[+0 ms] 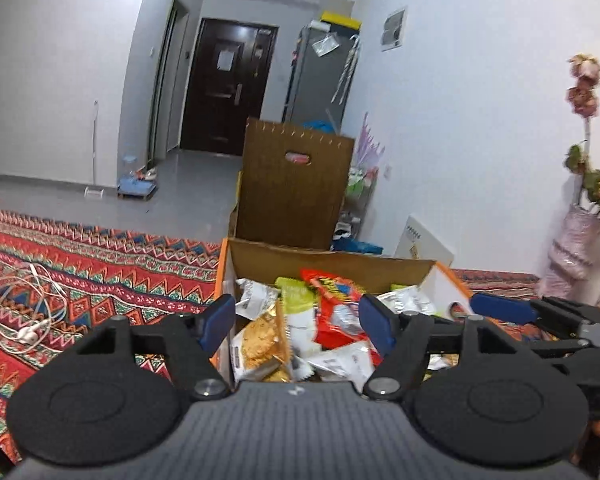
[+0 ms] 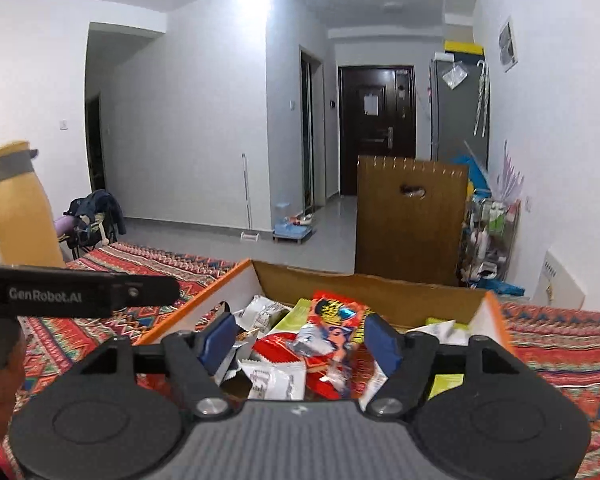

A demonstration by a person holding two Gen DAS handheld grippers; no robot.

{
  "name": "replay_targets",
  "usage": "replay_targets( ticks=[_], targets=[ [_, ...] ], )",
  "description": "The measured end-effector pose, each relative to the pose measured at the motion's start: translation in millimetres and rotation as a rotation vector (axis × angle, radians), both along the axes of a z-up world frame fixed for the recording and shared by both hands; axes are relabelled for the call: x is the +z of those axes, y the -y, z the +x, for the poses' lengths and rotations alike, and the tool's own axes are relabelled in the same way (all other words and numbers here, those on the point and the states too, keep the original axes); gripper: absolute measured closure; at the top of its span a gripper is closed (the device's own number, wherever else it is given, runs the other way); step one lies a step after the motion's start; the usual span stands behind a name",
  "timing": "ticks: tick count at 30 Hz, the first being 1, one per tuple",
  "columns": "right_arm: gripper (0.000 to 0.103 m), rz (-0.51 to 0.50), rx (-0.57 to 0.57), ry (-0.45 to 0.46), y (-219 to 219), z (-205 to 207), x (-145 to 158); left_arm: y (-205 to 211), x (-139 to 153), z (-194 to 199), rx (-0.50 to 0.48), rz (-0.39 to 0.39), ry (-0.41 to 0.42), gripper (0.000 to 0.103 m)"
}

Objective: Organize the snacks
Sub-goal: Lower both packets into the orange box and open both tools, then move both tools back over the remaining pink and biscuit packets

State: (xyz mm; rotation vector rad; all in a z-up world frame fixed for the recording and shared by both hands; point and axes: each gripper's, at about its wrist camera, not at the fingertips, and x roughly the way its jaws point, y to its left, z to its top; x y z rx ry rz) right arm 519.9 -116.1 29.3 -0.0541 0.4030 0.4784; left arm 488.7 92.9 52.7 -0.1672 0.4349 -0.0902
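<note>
Both grippers, left and right, hover with fingers released and empty over the snacks heaped in the box on the worktop; if you clench now, overlapping slippery packets could slide or lift together.
</note>
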Motion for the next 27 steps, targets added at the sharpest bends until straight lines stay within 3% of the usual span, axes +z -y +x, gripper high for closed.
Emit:
replay_targets(
  ticks=[5,11,19,27],
  targets=[
    [0.026,-0.044,-0.015,0.035,31.6,-58.4,21.0,12.9,16.2,-58.0,-0.018,0.045,0.032,0.032],
    [0.024,-0.084,-0.031,0.032,71.6,-142.8,23.5,23.5,16.8,-148.1,-0.016,0.06,0.04,0.031],
    [0.015,-0.137,-0.065,-0.037,106.2,-250.6,-3.5,27.7,1.3,-269.7,0.04,0.027,0.019,0.03],
    [0.014,-0.086,-0.109,-0.106,120.9,-343.0,-33.4,35.4,-39.1,-351.8,0.045,0.022,-0.102,0.024]
  ],
)
